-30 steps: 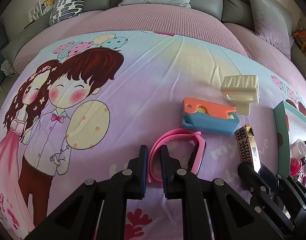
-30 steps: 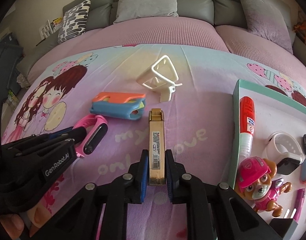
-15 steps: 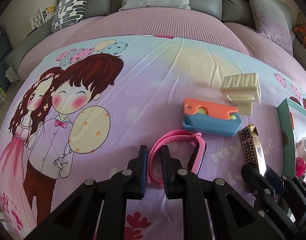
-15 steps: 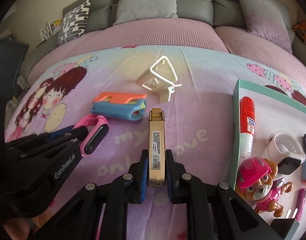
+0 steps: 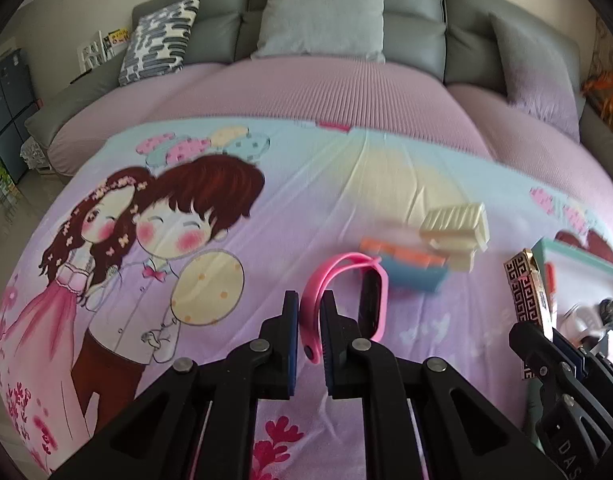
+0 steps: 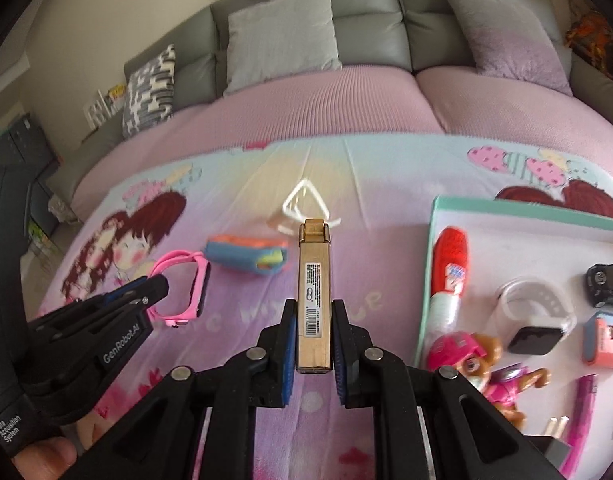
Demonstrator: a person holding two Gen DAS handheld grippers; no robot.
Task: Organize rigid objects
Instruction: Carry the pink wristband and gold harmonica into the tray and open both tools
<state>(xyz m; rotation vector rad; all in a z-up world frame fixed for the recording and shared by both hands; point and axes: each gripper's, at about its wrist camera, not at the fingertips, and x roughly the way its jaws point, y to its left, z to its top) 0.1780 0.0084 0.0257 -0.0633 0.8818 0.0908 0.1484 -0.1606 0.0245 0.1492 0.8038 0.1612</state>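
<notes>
Left tool (image 5: 309, 328), left wrist view: black plastic arms with blue pads, pinching one side of the pink band (image 5: 338, 300), a smooth silicone loop with a dark oval screen on its far side. It sits near the front edge of the bed (image 5: 346, 92), over the printed sheet (image 5: 306, 184) with a cartoon couple. Beyond it a blurred blue-and-orange case (image 5: 410, 270), blocky, and a cream ribbed plastic clip (image 5: 456, 228) overlapping it in view. At the right, the gold box (image 5: 526, 296) shows a black-and-gold Greek-key pattern side, held by the right tool; "DAS" is readable on that tool's body. Teal-rimmed tray (image 5: 578, 258) at the right edge of the bed.

Right wrist view: right tool (image 6: 313, 330) pressed onto the gold box, a long slim cardboard carton with a white barcode label, text too small to read. It points away toward the cream clip, seen as a wire-like triangle. Left tool enters from the left, marked "GenRobot.AI" and "Data Acquisition System", gripping the pink band. Blue-and-orange case lies between band and box, further back. Tray on the right holds a red-and-white tube (image 6: 446, 276) with unreadable print, a pink-hatted pup toy (image 6: 478, 360), a clear-strap watch (image 6: 534, 312), a black toy car (image 6: 606, 284), and a coral item. Grey sofa-style headboard with cushions behind.
</notes>
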